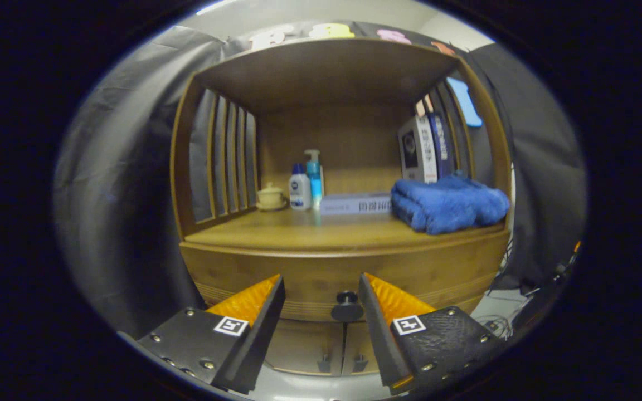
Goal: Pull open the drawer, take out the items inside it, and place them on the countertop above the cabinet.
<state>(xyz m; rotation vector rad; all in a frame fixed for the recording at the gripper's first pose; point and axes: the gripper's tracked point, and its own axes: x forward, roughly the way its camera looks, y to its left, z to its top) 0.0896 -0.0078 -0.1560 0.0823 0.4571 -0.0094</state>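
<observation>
Drawer (321,273) shut under the worktop (310,234), its dark knob (346,305) sitting between the tips of the wide-open, empty claw (321,289), so it looks like the reach-for-handle step; next: ease forward, pinch the knob, pull straight back.

The cabinet (349,83) at the frame's centre looks like varnished wood with a soft sheen, grain showing on the drawer (310,273) front. Its knob (346,305) at lower centre is dark and smooth, between the spread fingers of the gripper (321,292). The towel (446,203) at centre right is fluffy cloth. Bottles (300,190) look like glossy plastic
</observation>
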